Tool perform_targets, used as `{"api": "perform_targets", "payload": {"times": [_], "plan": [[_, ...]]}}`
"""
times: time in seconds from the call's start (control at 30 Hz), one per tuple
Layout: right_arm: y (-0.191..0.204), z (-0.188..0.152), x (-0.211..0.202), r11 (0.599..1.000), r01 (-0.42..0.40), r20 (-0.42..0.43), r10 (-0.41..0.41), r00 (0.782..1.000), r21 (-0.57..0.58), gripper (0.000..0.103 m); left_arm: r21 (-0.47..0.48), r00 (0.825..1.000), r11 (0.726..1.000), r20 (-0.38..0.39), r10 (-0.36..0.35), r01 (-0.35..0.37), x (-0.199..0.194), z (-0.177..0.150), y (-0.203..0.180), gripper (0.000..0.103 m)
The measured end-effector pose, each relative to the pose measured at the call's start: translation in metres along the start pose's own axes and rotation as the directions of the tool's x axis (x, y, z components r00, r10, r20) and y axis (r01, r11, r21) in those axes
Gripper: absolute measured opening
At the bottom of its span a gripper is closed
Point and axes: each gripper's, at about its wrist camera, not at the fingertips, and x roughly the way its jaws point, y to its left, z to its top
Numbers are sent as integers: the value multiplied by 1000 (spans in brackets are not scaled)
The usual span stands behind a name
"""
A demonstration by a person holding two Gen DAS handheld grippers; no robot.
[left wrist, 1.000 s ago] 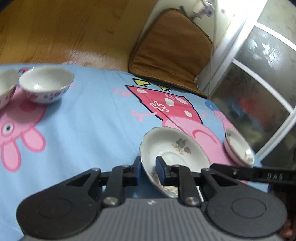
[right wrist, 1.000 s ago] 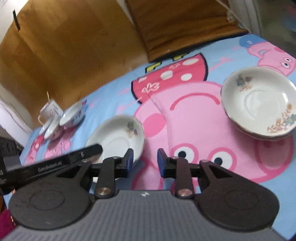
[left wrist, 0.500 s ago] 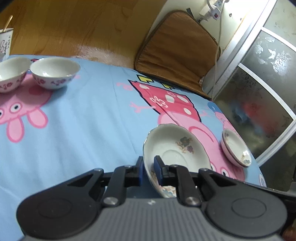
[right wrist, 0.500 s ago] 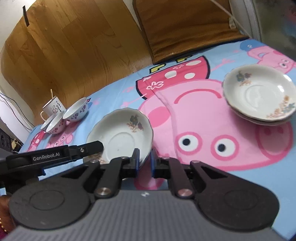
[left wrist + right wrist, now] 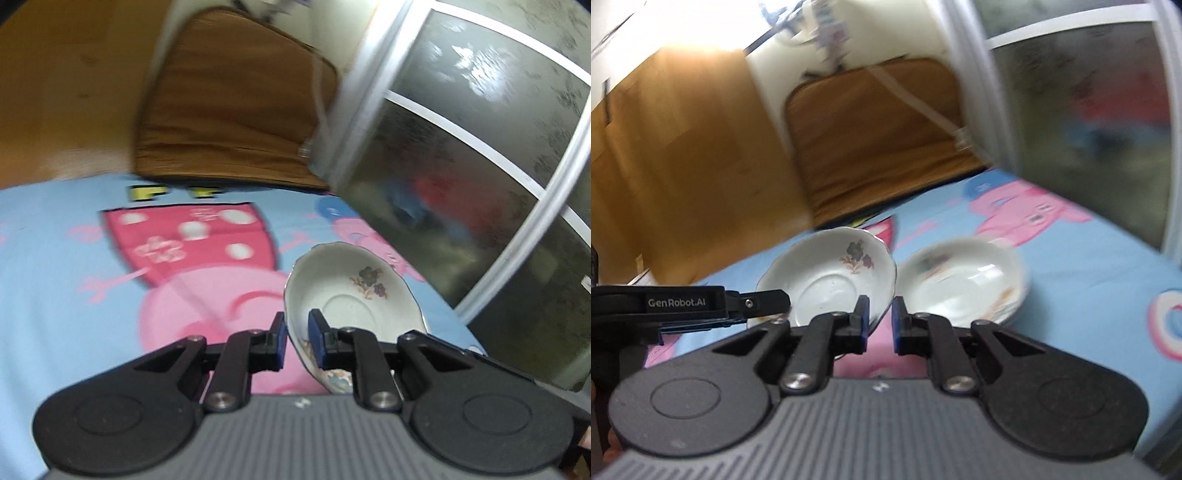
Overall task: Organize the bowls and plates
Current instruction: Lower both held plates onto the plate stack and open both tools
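My left gripper [image 5: 296,339] is shut on the near rim of a white floral plate [image 5: 354,299] and holds it tilted above the blue cartoon tablecloth [image 5: 55,258]. In the right wrist view the same plate [image 5: 831,277] hangs in the air, with the left gripper's fingers [image 5: 753,301] at its left edge. Just right of it a stack of matching floral plates [image 5: 964,280] rests on the cloth. My right gripper [image 5: 878,325] is nearly closed and holds nothing, its tips near the held plate's right rim.
A brown cushion [image 5: 229,118] leans against the wall behind the table. A frosted glass door with a white frame [image 5: 480,155] stands close on the right. The wooden floor [image 5: 683,166] lies beyond the table's far edge.
My left gripper has carried the plate to the right, close to the plate stack. The bowls and mug on the left have left both views. My right gripper has swung right and up.
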Motion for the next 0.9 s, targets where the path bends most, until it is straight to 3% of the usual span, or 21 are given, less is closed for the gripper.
{"api": "perform_targets", "payload": {"times": [0.13, 0.33, 0.43, 0.47, 0.53, 0.9], "plan": [[-20, 3, 0, 997, 72, 28, -72, 997, 8, 15, 35, 999, 999, -30, -19, 21, 31, 8, -24, 15], [-36, 6, 8, 993, 107, 24, -108, 994, 41, 16, 47, 998, 999, -66, -13, 16, 59, 12, -35, 15], [-35, 3, 7, 991, 130, 54, -131, 990, 26, 22, 85, 998, 996, -63, 32, -27, 67, 11, -39, 15], [-33, 3, 5, 990, 139, 73, -140, 988, 13, 31, 94, 997, 995, -63, 38, -32, 68, 10, -40, 15], [-31, 2, 2, 987, 158, 108, -156, 982, -10, 41, 87, 997, 996, -68, 38, -32, 69, 10, -39, 15], [-13, 0, -3, 991, 122, 123, -115, 986, -52, 41, 77, 997, 994, 8, 76, -76, 28, 2, -11, 17]]}}
